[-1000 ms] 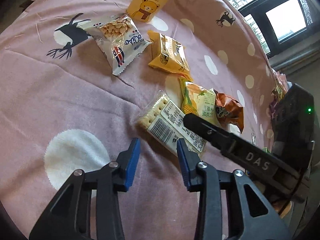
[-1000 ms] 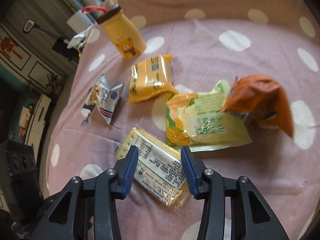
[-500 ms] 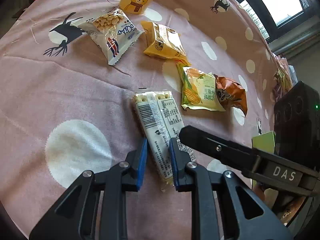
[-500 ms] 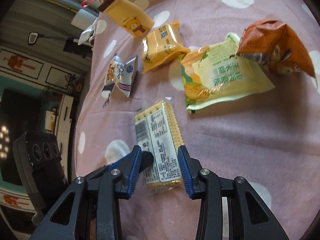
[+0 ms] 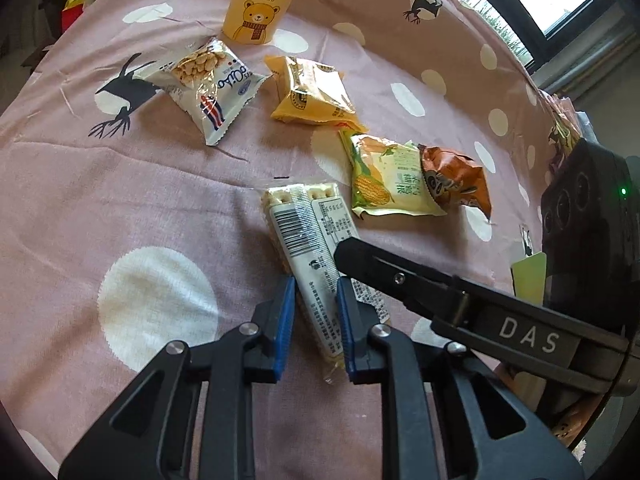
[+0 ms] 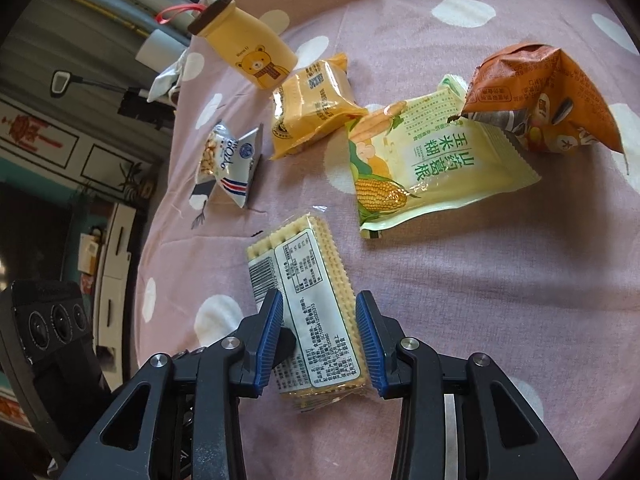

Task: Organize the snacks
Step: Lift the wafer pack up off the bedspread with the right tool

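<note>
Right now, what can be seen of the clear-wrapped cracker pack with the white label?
The clear plastic cracker pack with a white printed label is long and flat, showing pale scalloped crackers in rows, with a barcode beside small print. It lies lengthwise on the pink spotted cloth. The left gripper, whose jaws have just been closing, pinches its near end; the right gripper straddles the same end.

cracker pack (image 5: 308, 248) | clear wrap, white label | flat on cloth

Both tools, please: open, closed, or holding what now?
Left tool: closed on the cracker pack.
Right tool: around the same pack; a firm hold cannot be told.
</note>
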Tool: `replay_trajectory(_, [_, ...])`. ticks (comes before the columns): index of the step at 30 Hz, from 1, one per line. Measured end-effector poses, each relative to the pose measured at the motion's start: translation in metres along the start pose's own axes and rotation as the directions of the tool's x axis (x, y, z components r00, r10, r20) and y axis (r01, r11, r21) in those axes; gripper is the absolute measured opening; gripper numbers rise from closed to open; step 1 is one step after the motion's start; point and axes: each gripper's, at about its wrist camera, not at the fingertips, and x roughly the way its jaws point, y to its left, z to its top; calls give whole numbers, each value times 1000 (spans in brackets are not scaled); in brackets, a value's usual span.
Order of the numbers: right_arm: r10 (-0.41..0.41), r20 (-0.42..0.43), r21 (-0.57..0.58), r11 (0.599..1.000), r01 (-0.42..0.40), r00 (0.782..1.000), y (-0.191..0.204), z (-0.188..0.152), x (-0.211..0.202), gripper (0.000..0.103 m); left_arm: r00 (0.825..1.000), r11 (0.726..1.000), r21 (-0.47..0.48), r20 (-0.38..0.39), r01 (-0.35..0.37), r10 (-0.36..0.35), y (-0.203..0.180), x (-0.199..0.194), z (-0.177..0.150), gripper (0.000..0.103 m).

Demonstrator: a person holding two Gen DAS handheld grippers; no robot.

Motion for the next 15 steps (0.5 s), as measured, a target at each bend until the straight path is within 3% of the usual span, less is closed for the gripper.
replay_trajectory(2, [4,9,-7,1000,-4,1000,2,-1,-3,40,1000,1000,27,17,10,-10,-7,-5,-1,16])
replay_trajectory(3, [6,19,-17,1000,-6,1000,6,-2,-7,38,998,998,41,16,57,-58,-11,-6,-2,11])
replay_trajectory(4, [141,-3,-22,990,-141,990,11,-5,-11,38,996,995,58,5,84,-85,-15,-8,-3,8])
replay_trajectory(6, [117,6,-36,993,-117,993,15,-6,-14,38,995,991,95,17,92,-95,-24,-13,-5,8])
replay_trajectory(8, [-13,32,-64,998,15,999,22,-9,-20,38,998,992,107,5,66,-67,-28,-9,-6,15])
replay_trajectory(10, [-102,59,-77,991,106,993,20,-10,-22,38,1000,996,90,3,22,-22,-25,-5,-6,12])
replay_trajectory(13, [-93,61,-40,995,95,994,8,-6,-26,39,999,999,43,-27,31,-30,-15,-1,-5,12])
replay_trajectory(15, [-83,78,-14,996,84,993,0,-3,-29,48,999,999,25,-26,23,-22,-9,-2,-4,17])
